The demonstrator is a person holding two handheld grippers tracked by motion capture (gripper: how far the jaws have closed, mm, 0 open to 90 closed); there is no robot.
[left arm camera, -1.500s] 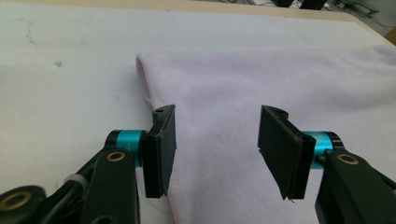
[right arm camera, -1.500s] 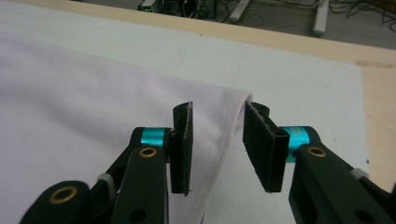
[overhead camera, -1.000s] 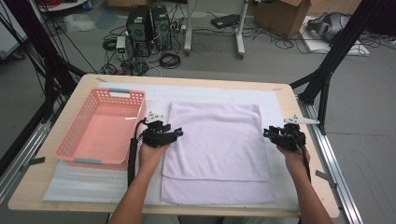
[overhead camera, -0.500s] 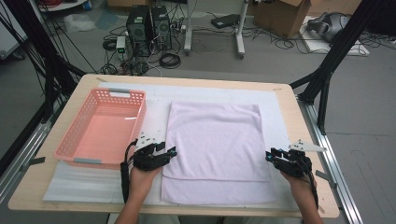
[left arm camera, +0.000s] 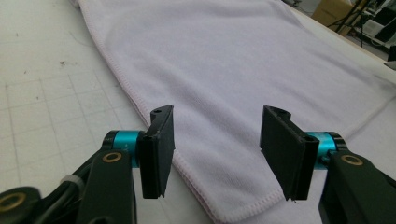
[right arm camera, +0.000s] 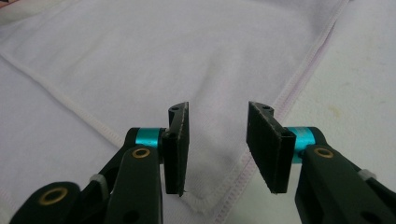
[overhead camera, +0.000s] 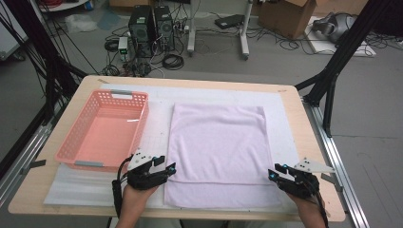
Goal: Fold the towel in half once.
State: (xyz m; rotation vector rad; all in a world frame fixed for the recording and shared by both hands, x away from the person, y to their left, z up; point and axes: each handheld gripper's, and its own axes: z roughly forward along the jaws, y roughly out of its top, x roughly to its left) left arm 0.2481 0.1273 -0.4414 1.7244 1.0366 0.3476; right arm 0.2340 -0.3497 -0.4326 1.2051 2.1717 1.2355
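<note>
A pale lilac towel (overhead camera: 216, 152) lies flat on the white mat (overhead camera: 85, 185) in the middle of the table (overhead camera: 304, 118), folded so that an upper layer stops short of the near edge and leaves a strip of the lower layer showing along the side closest to the person. Its hemmed edge runs diagonally through the left gripper view (left arm camera: 261, 70), and a stitched corner of the upper layer shows in the right gripper view (right arm camera: 205, 60).

The left gripper (overhead camera: 168, 167) sits just beside the towel's near left corner, pointing in toward the cloth. Its jaws stand apart with nothing pressed between them; in its own view the left gripper (left arm camera: 217, 149) hovers over the hem, one jaw above the mat and the other above the cloth.

The right gripper (overhead camera: 274, 172) is at the near right corner, pointing in toward the towel. Its jaws have just been opening, and in its own view the right gripper (right arm camera: 218, 144) has them spread over the stitched corner, with the cloth below the gap and not clamped.

A pink plastic basket (overhead camera: 76, 156) stands on the mat to the left of the towel, just beyond the left gripper and apart from the cloth.
</note>
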